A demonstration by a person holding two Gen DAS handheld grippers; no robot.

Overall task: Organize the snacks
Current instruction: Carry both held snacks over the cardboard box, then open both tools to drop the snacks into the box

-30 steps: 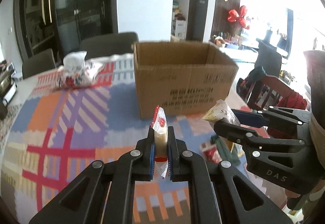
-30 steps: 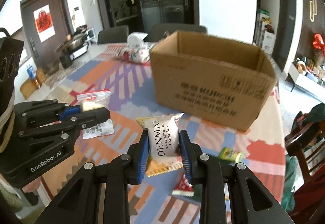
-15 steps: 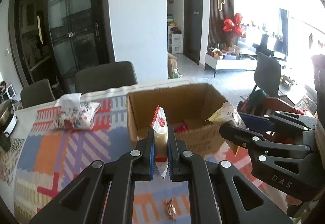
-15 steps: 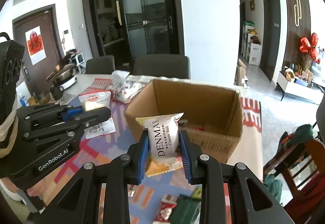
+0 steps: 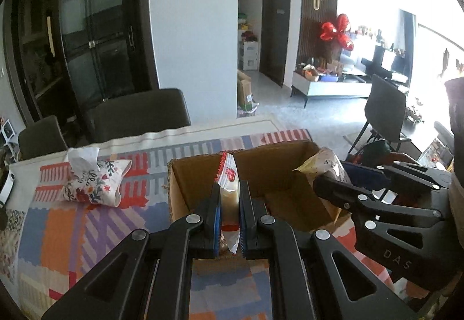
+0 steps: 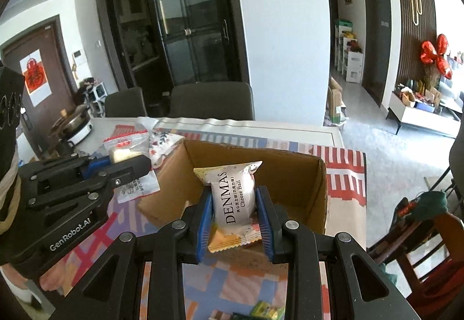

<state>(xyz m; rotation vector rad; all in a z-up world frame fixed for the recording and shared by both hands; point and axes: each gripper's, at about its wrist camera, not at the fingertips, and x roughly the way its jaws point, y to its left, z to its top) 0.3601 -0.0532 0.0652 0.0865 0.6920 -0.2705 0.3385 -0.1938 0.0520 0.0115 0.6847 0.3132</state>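
Snacks are in both grippers now, held over the open cardboard box (image 6: 255,175) in the middle of the patterned table (image 5: 72,221). The left gripper (image 5: 230,221) is clamped tight on a thin clear packet with a red serrated top (image 5: 227,183), standing on edge at frame centre. The right gripper (image 6: 234,221) grips the white DENMAS Cheese Ball packet (image 6: 233,198) by its sides, jaws only partly closed around its puffy body.

What I would worry about: the two tools hang close together over one box, so they could knock into each other on release. The thin packet sits near the box's left wall in the left wrist view and might catch the rim or fall outside. The puffy packet could slide from its pads if tilted further.

Compared with a second ago, both views have climbed. Then the box showed only its printed outer side, higher in the frame; now its inside is visible below the held packets. The floral tissue pouch (image 5: 92,183) has dropped to the lower left. Neither grip has changed.
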